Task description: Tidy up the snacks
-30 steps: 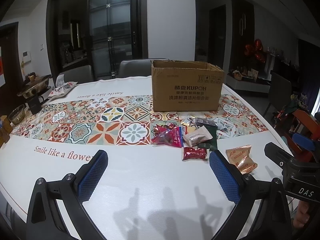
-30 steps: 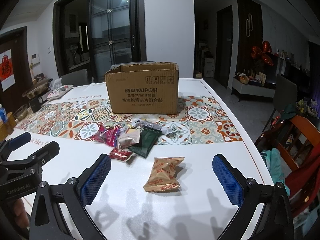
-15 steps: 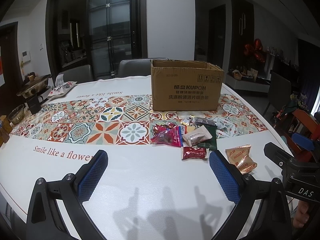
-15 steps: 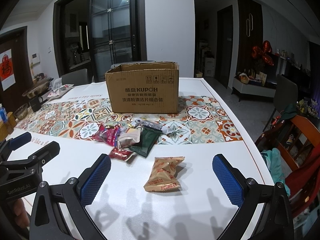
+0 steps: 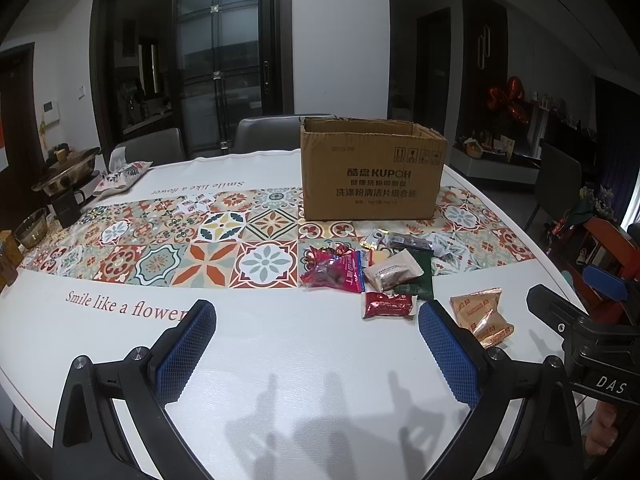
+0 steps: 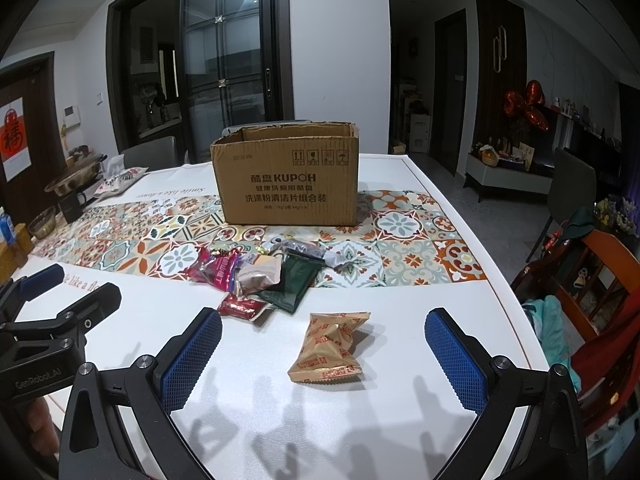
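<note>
An open cardboard box (image 5: 372,174) (image 6: 286,184) stands on the patterned runner. In front of it lies a pile of snack packets: a pink-red bag (image 5: 334,272) (image 6: 218,270), a beige packet (image 5: 394,270), a dark green packet (image 6: 292,284) and a small red packet (image 5: 388,305) (image 6: 242,306). An orange-brown biscuit packet (image 6: 330,346) (image 5: 482,316) lies apart on the white cloth. My left gripper (image 5: 316,344) is open and empty, short of the pile. My right gripper (image 6: 324,352) is open, with the biscuit packet between its fingers' line, not touching.
The round table (image 5: 280,380) has a white cloth with lettering. A metal pot (image 5: 66,172), a glass bowl (image 5: 32,228) and a patterned pouch (image 5: 122,174) sit at the left. Chairs (image 5: 264,136) stand behind; a red chair (image 6: 600,280) is at the right edge.
</note>
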Available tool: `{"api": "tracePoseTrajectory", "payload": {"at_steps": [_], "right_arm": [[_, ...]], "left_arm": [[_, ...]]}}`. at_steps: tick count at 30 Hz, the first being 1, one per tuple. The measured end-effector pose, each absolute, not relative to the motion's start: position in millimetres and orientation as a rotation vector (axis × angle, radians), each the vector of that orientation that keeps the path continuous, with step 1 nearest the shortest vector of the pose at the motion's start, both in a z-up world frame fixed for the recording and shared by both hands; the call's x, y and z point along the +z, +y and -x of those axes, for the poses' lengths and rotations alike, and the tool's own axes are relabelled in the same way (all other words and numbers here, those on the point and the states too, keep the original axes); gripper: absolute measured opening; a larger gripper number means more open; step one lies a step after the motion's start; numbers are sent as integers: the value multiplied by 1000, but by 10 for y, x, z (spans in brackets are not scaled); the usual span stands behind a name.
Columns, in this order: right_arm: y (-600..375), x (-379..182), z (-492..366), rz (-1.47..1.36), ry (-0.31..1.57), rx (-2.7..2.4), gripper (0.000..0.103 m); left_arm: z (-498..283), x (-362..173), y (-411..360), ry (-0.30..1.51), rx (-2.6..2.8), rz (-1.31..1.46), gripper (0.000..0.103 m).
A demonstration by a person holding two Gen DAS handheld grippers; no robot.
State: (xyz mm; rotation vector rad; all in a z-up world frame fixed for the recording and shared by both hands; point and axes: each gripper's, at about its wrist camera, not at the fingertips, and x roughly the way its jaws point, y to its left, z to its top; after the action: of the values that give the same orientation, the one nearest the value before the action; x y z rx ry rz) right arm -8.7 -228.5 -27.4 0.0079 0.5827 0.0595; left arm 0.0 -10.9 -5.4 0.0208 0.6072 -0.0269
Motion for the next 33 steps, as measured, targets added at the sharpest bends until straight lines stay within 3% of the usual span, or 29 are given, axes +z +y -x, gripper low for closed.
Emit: {"api": "tracePoseTrajectory", "payload": {"at_steps": [28,33], "right_arm": [[-2225,-398,1,-12,624,73,103],[-2236,-431,-94,-14,664,82,103]], "left_arm": [[-48,-126,-126,625,-66,-15,103],[-172,-195,-157,656,-114,-22,97]]}}
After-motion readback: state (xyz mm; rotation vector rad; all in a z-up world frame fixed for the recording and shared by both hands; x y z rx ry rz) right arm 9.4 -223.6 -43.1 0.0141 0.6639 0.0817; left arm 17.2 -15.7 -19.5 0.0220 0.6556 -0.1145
